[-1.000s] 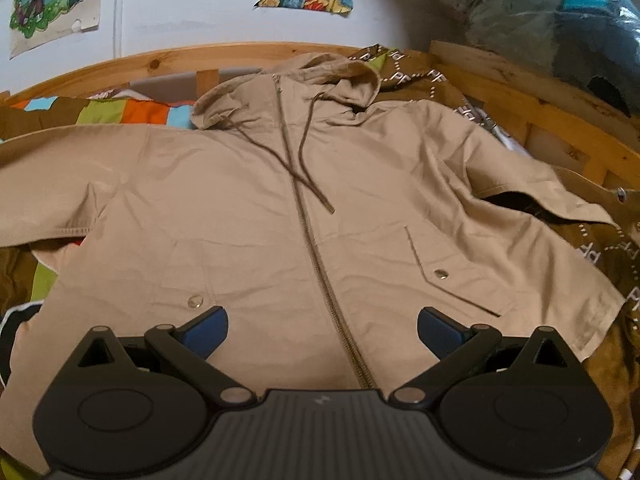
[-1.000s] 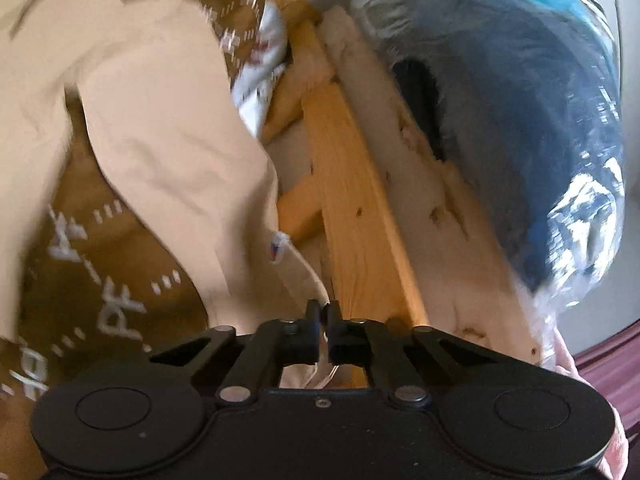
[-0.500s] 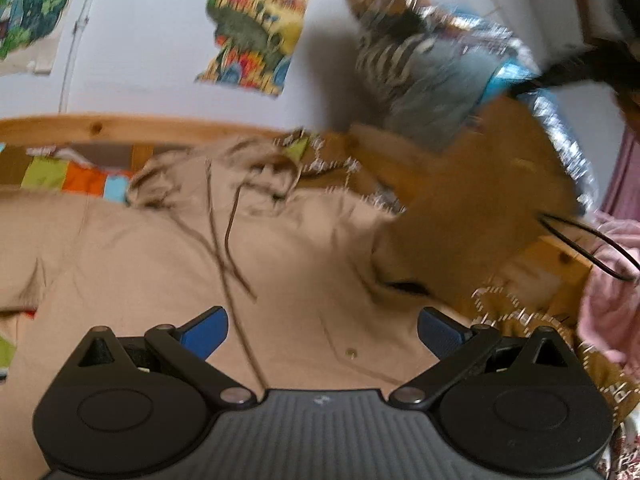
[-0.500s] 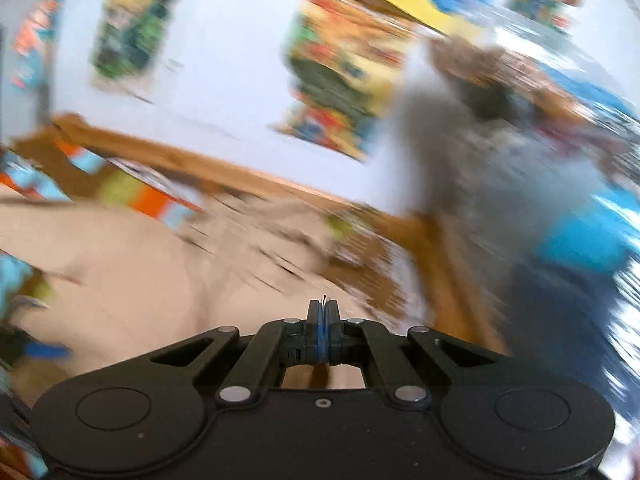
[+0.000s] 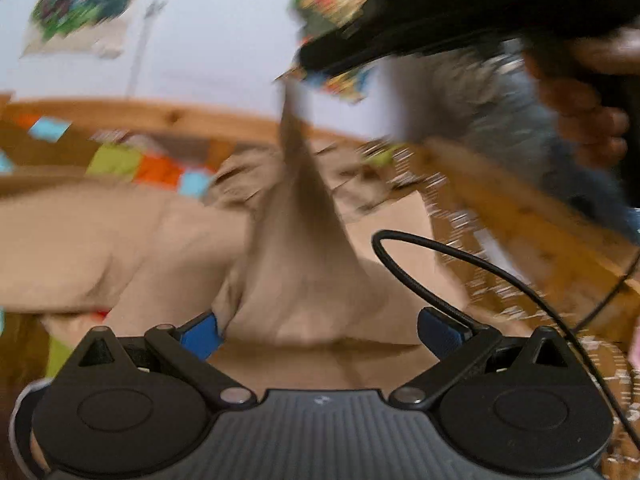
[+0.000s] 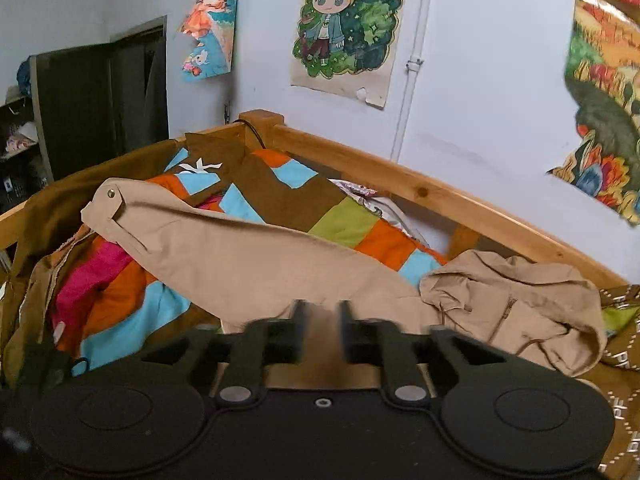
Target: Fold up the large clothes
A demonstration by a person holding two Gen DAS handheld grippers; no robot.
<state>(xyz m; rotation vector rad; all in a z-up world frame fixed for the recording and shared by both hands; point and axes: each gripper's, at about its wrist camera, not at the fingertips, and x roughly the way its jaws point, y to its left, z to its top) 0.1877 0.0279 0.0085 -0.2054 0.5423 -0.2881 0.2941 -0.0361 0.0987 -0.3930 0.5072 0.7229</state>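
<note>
Bed: a quilt (image 6: 332,216) is being covered by the tan jacket (image 6: 248,256), lying ahead of both jaws.
Right gripper (image 6: 322,320): jaws are being parted slightly; fabric appears pinched in the left view, so grip cannot be told.
Left gripper (image 5: 318,334): jaws are being held wide, empty.
Sleeve (image 5: 304,200): being raised across the body; long axis running up from the left jaws, right hand nearer.

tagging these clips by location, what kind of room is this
Most likely a bedroom: a wooden bed frame surrounds a patchwork quilt, with cartoon posters taped to the wall behind. The tan hooded jacket lies spread across the bed.
</note>
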